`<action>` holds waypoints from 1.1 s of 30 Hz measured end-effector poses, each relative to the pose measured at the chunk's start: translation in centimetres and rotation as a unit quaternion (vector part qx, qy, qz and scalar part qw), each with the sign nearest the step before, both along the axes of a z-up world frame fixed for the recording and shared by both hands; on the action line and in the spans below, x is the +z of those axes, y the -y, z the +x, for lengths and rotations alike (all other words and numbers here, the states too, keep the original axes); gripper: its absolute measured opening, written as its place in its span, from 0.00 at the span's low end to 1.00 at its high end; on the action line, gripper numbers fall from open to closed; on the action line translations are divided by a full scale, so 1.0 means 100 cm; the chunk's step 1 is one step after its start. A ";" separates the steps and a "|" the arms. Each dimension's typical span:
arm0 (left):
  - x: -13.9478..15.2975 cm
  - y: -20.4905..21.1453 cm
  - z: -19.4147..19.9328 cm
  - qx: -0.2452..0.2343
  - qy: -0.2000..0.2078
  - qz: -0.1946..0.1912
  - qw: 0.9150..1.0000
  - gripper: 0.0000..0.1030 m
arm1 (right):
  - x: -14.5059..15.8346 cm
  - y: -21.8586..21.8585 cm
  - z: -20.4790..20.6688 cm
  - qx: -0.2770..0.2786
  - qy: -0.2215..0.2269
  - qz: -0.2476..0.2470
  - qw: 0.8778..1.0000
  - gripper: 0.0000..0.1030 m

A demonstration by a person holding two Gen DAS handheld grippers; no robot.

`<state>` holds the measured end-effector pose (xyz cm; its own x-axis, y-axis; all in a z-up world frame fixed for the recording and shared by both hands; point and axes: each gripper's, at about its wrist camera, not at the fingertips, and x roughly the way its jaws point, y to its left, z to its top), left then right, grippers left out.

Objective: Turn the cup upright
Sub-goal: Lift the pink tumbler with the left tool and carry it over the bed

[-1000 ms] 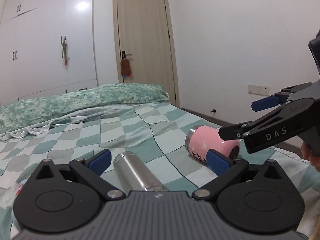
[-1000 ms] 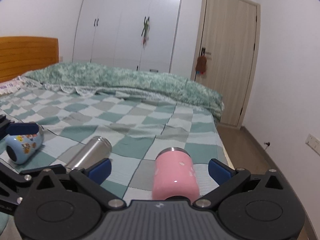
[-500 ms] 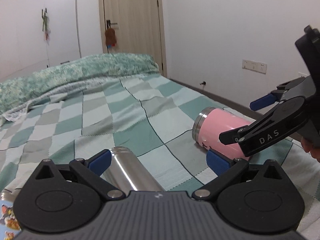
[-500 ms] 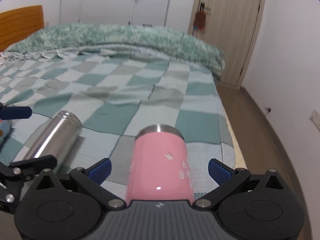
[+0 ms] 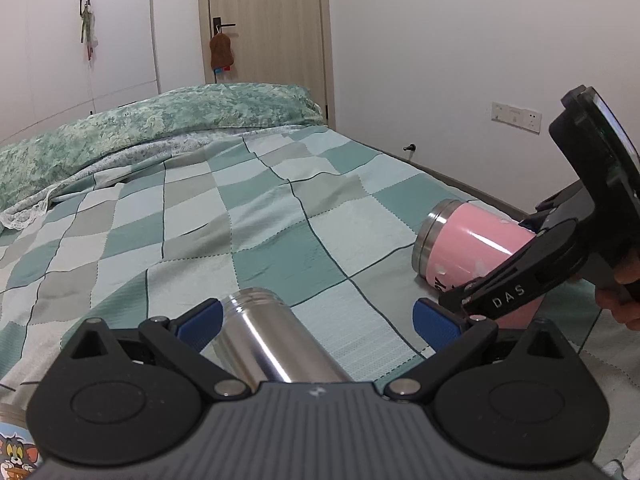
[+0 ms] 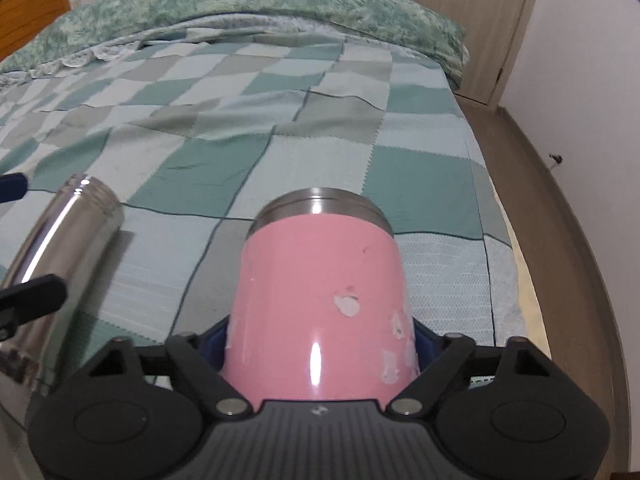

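Observation:
A pink cup [image 6: 324,300] with a steel rim lies on its side on the checked bedspread. My right gripper [image 6: 322,344] is shut on the pink cup, its blue pads pressed to both sides near the base; the cup also shows in the left wrist view [image 5: 472,244], clasped by the right gripper [image 5: 520,264]. A steel cup [image 5: 272,340] lies on its side between the fingers of my left gripper [image 5: 316,320], which is open and not gripping it. The steel cup also shows in the right wrist view [image 6: 60,240].
A blue cartoon-printed cup [image 5: 16,448] lies at the lower left. A rumpled green quilt [image 5: 140,128] lies across the far end of the bed. The bed's right edge [image 6: 516,264] drops to a wooden floor beside a white wall.
My right gripper has moved forward around the pink cup and closed on it. My left gripper has moved closer over the steel cup, still open.

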<state>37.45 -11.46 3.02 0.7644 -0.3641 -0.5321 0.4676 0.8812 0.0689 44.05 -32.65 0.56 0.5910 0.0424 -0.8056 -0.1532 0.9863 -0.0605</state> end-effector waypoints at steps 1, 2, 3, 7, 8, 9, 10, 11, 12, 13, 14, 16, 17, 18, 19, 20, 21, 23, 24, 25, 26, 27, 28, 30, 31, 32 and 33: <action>0.001 0.000 -0.001 0.000 0.001 0.000 1.000 1.00 | 0.001 0.001 0.000 -0.002 0.003 0.006 1.000 0.81; 0.001 0.000 -0.001 0.000 0.002 0.000 1.000 1.00 | 0.003 0.003 -0.001 -0.004 0.006 0.012 1.000 0.81; 0.002 0.000 -0.002 0.000 0.002 0.000 1.000 1.00 | 0.004 0.005 -0.003 -0.005 0.008 0.018 1.000 0.81; 0.007 -0.002 -0.010 0.003 0.003 -0.002 1.000 1.00 | 0.009 0.008 -0.020 -0.009 0.019 0.018 1.000 0.81; 0.009 -0.003 -0.014 0.004 0.005 -0.003 1.000 1.00 | 0.012 0.008 -0.025 -0.009 0.022 0.020 1.000 0.81; 0.012 -0.003 -0.018 0.004 0.007 -0.004 1.000 1.00 | 0.015 0.008 -0.031 -0.009 0.026 0.023 0.999 0.81; 0.015 -0.004 -0.023 0.005 0.008 -0.004 1.000 1.00 | 0.020 0.008 -0.038 -0.007 0.029 0.025 0.999 0.81; 0.018 -0.005 -0.030 0.007 0.010 -0.005 1.000 1.00 | 0.024 0.008 -0.044 -0.006 0.033 0.025 0.999 0.81; 0.022 -0.006 -0.035 0.007 0.013 -0.005 1.000 1.00 | 0.029 0.007 -0.051 -0.005 0.038 0.026 0.999 0.81; 0.026 -0.006 -0.042 0.009 0.016 -0.006 1.000 1.00 | 0.034 0.006 -0.059 -0.002 0.042 0.029 0.999 0.81; 0.029 -0.007 -0.049 0.010 0.020 -0.007 1.000 1.00 | 0.039 0.006 -0.066 -0.001 0.044 0.032 0.999 0.81; 0.037 -0.009 -0.065 0.011 0.025 -0.009 1.000 1.00 | 0.050 0.003 -0.083 0.003 0.051 0.034 0.998 0.81; 0.041 -0.010 -0.074 0.012 0.029 -0.010 0.999 1.00 | 0.055 0.001 -0.091 0.005 0.054 0.034 0.998 0.81; 0.045 -0.012 -0.084 0.014 0.032 -0.011 0.999 1.00 | 0.061 -0.001 -0.101 0.007 0.057 0.035 0.998 0.81; 0.048 -0.014 -0.092 0.015 0.033 -0.013 0.999 1.00 | 0.066 -0.003 -0.111 0.010 0.060 0.036 0.997 0.81; 0.051 -0.016 -0.102 0.017 0.034 -0.015 0.999 1.00 | 0.071 -0.005 -0.120 0.012 0.062 0.037 0.997 0.81; 0.053 -0.018 -0.111 0.019 0.034 -0.017 0.999 1.00 | 0.074 -0.007 -0.129 0.013 0.064 0.038 0.997 0.81; 0.055 -0.023 -0.130 0.023 0.034 -0.021 0.999 1.00 | 0.080 -0.012 -0.147 0.015 0.066 0.041 0.997 0.81; 0.056 -0.025 -0.139 0.026 0.034 -0.022 0.999 1.00 | 0.082 -0.015 -0.156 0.016 0.066 0.043 0.997 0.81; 0.056 -0.028 -0.149 0.029 0.033 -0.023 0.999 1.00 | 0.083 -0.018 -0.165 0.017 0.066 0.045 0.997 0.81; 0.056 -0.030 -0.157 0.030 0.032 -0.023 0.999 1.00 | 0.084 -0.021 -0.174 0.018 0.065 0.046 0.997 0.81; 0.056 -0.033 -0.166 0.033 0.031 -0.024 0.999 1.00 | 0.083 -0.024 -0.183 0.018 0.065 0.047 0.997 0.81; 0.054 -0.035 -0.174 0.034 0.030 -0.024 0.999 1.00 | 0.082 -0.026 -0.191 0.018 0.063 0.048 0.997 0.81; 0.052 -0.038 -0.191 0.036 0.027 -0.025 0.999 1.00 | 0.078 -0.030 -0.207 0.015 0.058 0.050 0.997 0.81; 0.050 -0.039 -0.198 0.037 0.026 -0.025 0.999 1.00 | 0.076 -0.030 -0.214 0.013 0.056 0.050 0.997 0.81; 0.048 -0.040 -0.206 0.038 0.026 -0.025 0.999 1.00 | 0.072 -0.031 -0.219 0.011 0.053 0.050 0.997 0.81; 0.046 -0.041 -0.212 0.038 0.024 -0.024 0.999 1.00 | 0.069 -0.030 -0.225 0.009 0.050 0.050 0.997 0.81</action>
